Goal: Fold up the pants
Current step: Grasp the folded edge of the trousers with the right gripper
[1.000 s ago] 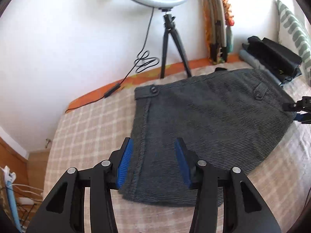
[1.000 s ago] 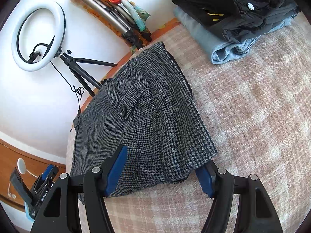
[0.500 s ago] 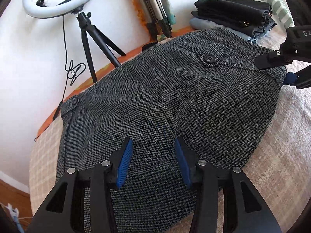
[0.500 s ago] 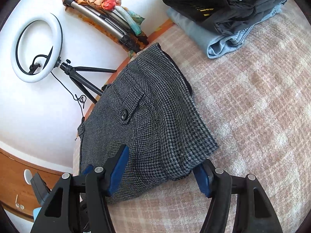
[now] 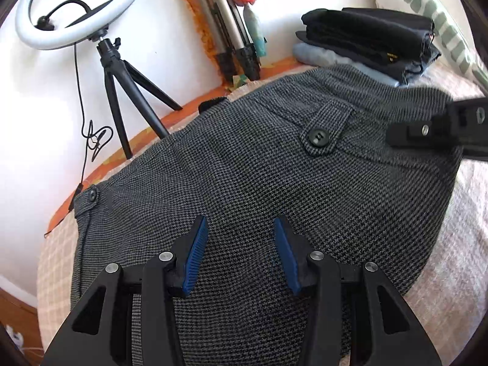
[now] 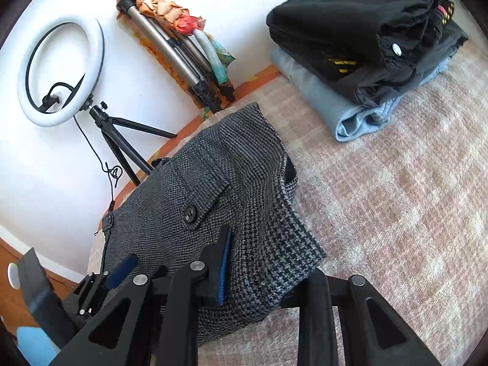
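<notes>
The grey houndstooth pants (image 5: 259,177) lie folded on the plaid bed cover, waistband toward the wall; they also show in the right wrist view (image 6: 213,201). My left gripper (image 5: 241,256) is open, its blue pads (image 5: 195,253) low over the near part of the fabric, holding nothing. My right gripper (image 6: 262,262) has its left finger on top of the pants' right corner and its right finger hidden under the fabric edge, closing on the corner. The right gripper's body shows in the left wrist view (image 5: 442,128) at the pants' right edge.
A stack of folded black and blue clothes (image 6: 366,45) sits at the back right. A ring light on a tripod (image 5: 76,21) and a folded tripod with a scarf (image 6: 183,48) lean at the wall. A striped pillow (image 5: 433,15) is far right. Plaid bed cover (image 6: 396,198) spreads to the right.
My left gripper moved forward and right over the pants, which now fill its view. My right gripper closed in on the pants' right corner, its jaws narrowing around the fabric.
</notes>
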Tool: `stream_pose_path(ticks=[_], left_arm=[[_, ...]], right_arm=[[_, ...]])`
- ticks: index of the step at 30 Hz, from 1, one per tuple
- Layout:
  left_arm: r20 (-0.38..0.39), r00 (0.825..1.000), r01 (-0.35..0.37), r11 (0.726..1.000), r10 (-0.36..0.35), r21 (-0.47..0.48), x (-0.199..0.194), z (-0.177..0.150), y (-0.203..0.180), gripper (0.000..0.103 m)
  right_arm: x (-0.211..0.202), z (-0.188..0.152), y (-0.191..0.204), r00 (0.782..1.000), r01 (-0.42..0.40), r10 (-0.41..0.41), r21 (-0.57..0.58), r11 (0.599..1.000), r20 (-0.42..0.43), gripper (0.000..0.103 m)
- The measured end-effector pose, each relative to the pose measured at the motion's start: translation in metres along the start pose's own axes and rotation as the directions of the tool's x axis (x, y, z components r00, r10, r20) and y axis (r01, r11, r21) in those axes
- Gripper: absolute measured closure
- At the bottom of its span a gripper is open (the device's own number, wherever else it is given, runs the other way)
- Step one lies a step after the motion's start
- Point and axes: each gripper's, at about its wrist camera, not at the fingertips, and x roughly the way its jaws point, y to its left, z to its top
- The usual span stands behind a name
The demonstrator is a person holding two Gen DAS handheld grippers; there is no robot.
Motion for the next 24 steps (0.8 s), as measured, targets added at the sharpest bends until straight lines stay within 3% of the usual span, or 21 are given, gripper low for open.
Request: stream_pose_path(ticks=[3,5,8,13,15,19,24], left_arm=[[0.005,1.000,0.012,1.000,-0.011,-0.022,-0.006,0.001,0.004,0.058],[0.018,0.998,0.066,0.991,-0.064,-0.118,-0.013,0.011,0.021,0.058],[0.054,0.997,0.069,0.968,-0.057,-0.242,-0.014,0.033,0.049,0.058],[0.024,1.000,-0.011,0.941,0.020,-0.338,0.020,0.063,0.073,0.058],[0.003,1.000,-0.018,0.918,0.021,-0.396,0.036,0.064,0.081,0.058],[-0.068,0.996,0.014,0.878,-0.054,-0.478,0.070,0.051,0.087,0.058],[-0.064,0.996,0.023,0.874,-0.062,-0.486,0.076,0.046,0.087,0.058]], right_arm=[[-0.006,0.003,0.011,1.000,-0.002,0.004,-0.054,0.999,0.026,0.083],[-0.009,0.004,0.013,0.999,-0.003,0.005,-0.060,0.998,0.035,0.084],[-0.007,0.003,0.013,0.999,0.007,-0.005,-0.066,0.998,0.033,0.084],[-0.005,0.002,0.012,0.999,-0.001,0.003,-0.055,0.998,0.032,0.085],[-0.006,0.003,0.011,0.999,-0.003,0.005,-0.057,0.998,0.033,0.085],[-0.005,0.004,0.011,0.999,0.000,0.002,-0.070,0.998,0.033,0.086],[-0.009,0.008,0.027,0.999,0.013,-0.006,-0.139,0.990,0.045,0.088]])
